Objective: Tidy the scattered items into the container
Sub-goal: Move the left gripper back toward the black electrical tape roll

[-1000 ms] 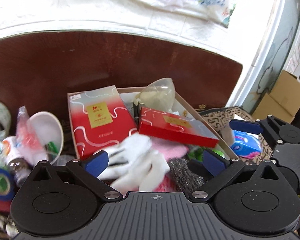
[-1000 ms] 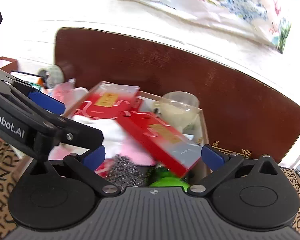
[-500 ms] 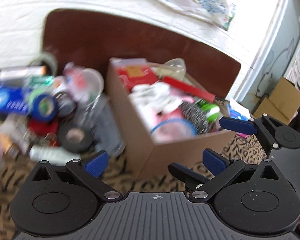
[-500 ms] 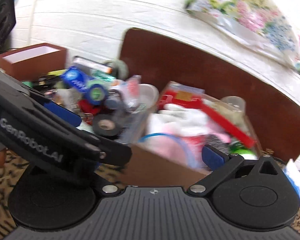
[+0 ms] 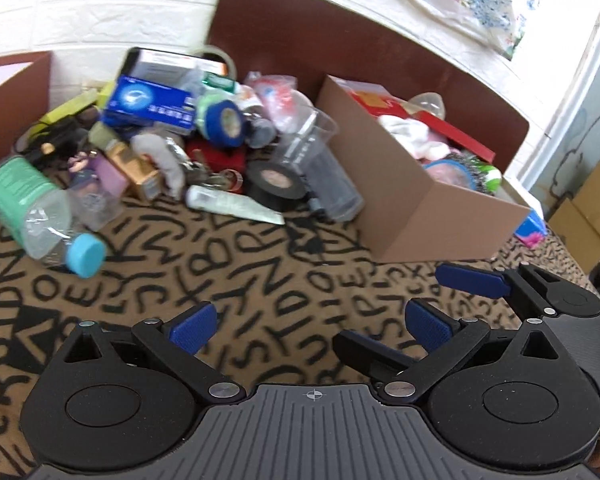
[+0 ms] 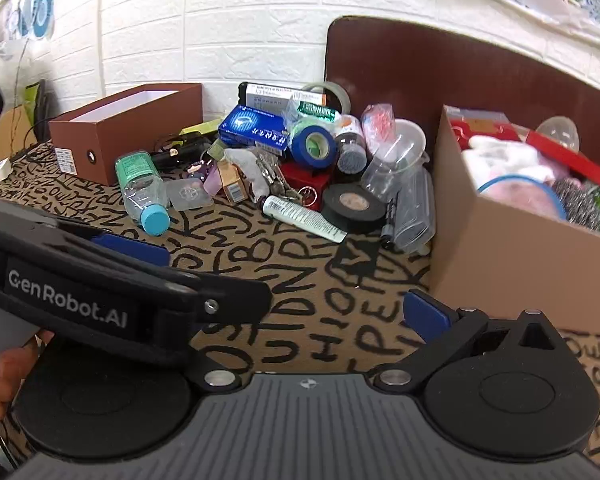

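Much lay heaped just left of the crammed box (image 6: 500,248), so risked spill-over at its rim with anything tall added. Leaned against the box wall: clear cups (image 6: 400,160), crowding black tape (image 6: 354,208) and tube (image 6: 304,218), likely to roll if nudged. Held left gripper (image 5: 308,320) and right gripper (image 6: 300,316) wide open, empty, above the rug (image 6: 300,264).

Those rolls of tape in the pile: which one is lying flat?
The black roll, flat on the cloth beside the white tube. The blue roll stands on edge higher in the pile, its hole facing the camera.
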A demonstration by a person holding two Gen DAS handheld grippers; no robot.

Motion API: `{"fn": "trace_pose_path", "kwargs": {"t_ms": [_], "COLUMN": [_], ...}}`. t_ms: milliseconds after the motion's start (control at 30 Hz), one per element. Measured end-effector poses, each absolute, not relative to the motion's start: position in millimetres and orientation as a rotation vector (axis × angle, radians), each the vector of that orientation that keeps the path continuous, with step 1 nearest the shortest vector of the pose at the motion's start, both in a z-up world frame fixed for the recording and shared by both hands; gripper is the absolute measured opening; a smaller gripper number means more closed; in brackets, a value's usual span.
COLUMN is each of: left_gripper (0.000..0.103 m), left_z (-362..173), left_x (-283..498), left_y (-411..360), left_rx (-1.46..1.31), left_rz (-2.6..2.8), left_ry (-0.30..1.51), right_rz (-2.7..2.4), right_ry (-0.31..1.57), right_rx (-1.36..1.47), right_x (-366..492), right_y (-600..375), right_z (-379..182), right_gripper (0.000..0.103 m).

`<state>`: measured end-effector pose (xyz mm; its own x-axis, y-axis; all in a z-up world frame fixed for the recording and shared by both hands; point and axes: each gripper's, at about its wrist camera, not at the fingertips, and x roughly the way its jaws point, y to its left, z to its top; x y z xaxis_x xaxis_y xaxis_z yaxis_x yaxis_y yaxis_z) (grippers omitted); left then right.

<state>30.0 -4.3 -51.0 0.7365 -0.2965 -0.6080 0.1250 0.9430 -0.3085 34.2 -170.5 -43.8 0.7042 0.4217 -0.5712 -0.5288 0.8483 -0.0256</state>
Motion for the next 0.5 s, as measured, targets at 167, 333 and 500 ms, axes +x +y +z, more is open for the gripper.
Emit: {"fn": "trace_pose_path", "kwargs": {"t_ms": [167,333,500], "left_gripper": [0.103,0.103,0.096], "left_z": [-69.6,-82.1,-85.1], "left_x": [45.2,64.7,86.6], "left_y": [17.1,30.0,34.1], "left_rx": [-0.297,-0.354,-0.367], "left_rz": [-0.186,-0.149,-0.127], "left_ry": [0.724,0.737,0.742], "right_rz": [0.491,0.485,0.465], "right_ry": [0.595,0.599,0.598], "right_rx": [-0.216,-0.237,-0.24], "right_x": [43.2,58.5,76.8], "right_y": [-155.7,-146.5,-138.4], "right_z": [-58.1,-68.7,-74.2], "right_gripper": [0.102,0.102,0.099]}}
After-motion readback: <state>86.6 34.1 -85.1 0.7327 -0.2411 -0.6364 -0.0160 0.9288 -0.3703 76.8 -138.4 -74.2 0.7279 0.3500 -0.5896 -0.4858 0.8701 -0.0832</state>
